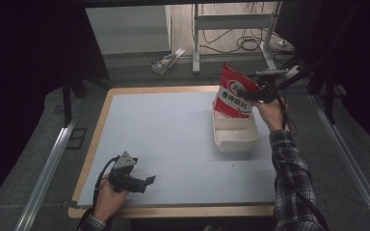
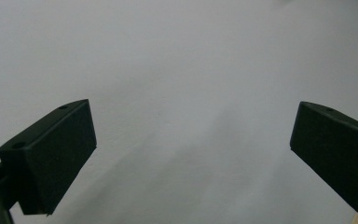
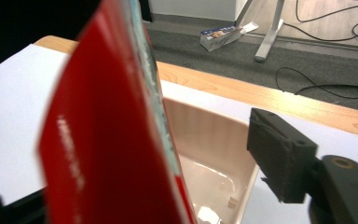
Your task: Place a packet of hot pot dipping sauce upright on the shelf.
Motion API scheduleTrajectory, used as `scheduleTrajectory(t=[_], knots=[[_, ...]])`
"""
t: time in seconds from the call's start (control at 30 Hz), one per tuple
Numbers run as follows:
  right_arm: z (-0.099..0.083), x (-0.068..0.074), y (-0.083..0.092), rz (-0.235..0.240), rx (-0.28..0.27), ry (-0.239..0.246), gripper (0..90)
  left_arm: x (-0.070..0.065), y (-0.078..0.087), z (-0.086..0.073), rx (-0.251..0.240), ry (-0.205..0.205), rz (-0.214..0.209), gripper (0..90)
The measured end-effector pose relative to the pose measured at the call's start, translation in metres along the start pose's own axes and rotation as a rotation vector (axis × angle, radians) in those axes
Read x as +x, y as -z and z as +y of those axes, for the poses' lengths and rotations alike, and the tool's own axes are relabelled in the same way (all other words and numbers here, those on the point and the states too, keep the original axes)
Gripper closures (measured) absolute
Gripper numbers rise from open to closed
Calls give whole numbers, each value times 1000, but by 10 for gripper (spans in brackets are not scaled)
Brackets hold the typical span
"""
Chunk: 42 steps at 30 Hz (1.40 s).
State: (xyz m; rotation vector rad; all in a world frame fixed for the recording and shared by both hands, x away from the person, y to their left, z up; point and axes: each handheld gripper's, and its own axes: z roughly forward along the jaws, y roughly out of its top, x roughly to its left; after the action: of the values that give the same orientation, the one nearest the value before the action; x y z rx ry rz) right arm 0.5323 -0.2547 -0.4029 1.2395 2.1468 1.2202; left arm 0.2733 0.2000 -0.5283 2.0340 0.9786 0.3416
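Red snack bag [image 1: 234, 92] – held upright above the far end of a cream tub [image 1: 235, 135] on the right of the white-topped table [image 1: 173, 144]. Right gripper [image 1: 253, 94] meets the bag's right edge; in its own view one jaw stands clear of the bag, the other is hidden, so its grip cannot be told. Left gripper [image 1: 142, 183] rests near the table's front-left corner – jaws spread wide, nothing between them.

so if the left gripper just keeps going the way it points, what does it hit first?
Probably just the grey mat. The left gripper, jaws open, points right along the table; nothing between or ahead of its fingers. The tub sits farther off, seemingly off that line.
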Motion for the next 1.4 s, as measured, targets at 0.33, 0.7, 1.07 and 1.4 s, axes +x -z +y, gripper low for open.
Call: scheduleTrajectory(t=[0.33, 0.7, 1.07, 1.4], knots=[[-2, 6, 10, 26, -1, 28, 238, -1, 1, 1, -4, -4, 1, 2], [-9, 11, 23, 39, 29, 39, 219, -3, -1, 1, 10, -17, -7, 6], [-22, 15, 31, 48, 50, 48, 189, -3, 0, 1, 8, -18, -4, 6], [-36, 20, 37, 61, 54, 46, 173, -4, -1, 1, 13, -25, -5, 9]])
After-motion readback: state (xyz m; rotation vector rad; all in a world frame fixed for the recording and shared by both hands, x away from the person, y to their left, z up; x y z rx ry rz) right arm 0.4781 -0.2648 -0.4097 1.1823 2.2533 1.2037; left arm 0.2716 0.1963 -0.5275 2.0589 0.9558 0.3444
